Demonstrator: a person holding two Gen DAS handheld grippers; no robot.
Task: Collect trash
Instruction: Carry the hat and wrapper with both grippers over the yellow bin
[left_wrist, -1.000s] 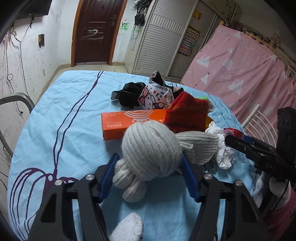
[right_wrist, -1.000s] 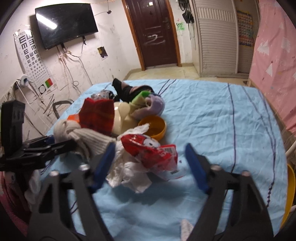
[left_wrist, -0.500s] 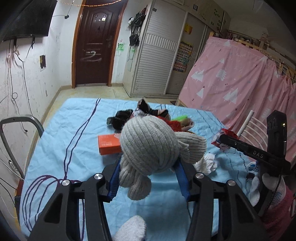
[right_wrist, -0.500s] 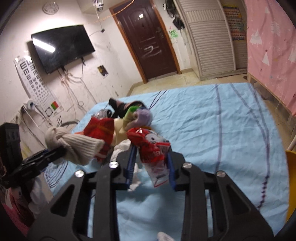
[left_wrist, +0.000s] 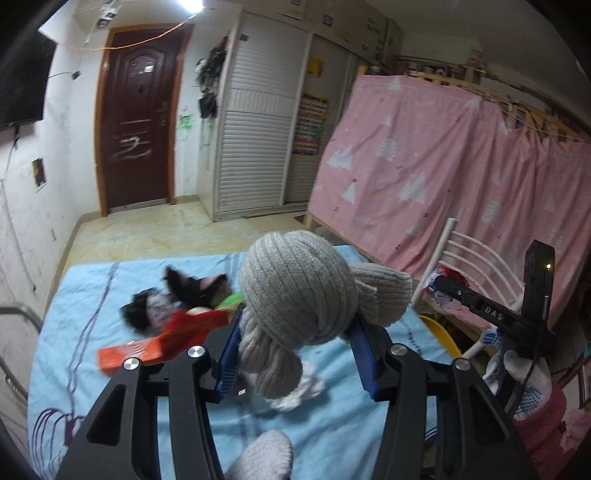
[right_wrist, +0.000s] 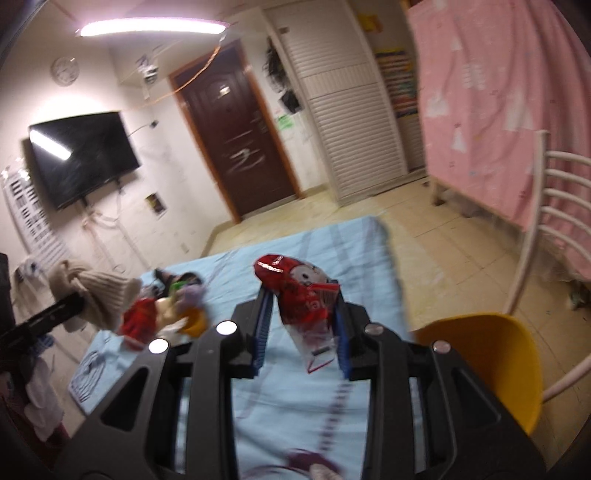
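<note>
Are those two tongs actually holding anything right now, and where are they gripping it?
Yes, both. The left tongs clamp a knotted grey knit sock around its lower, bunched part. The right tongs pinch a red snack wrapper across its middle.

A knotted bundle of grey ribbed knit fabric (left_wrist: 299, 295) is raised above the light-blue-covered surface (left_wrist: 92, 295), pinched between the blue fingers (left_wrist: 229, 354) of the left gripper (left_wrist: 299, 358), its loose ends hanging below the knot. A crumpled red plastic snack wrapper (right_wrist: 299, 295) with a clear lower end and what looks like a cartoon face stands upright, squeezed between the right gripper's (right_wrist: 301, 332) fingers (right_wrist: 260, 332), also off the surface.
</note>
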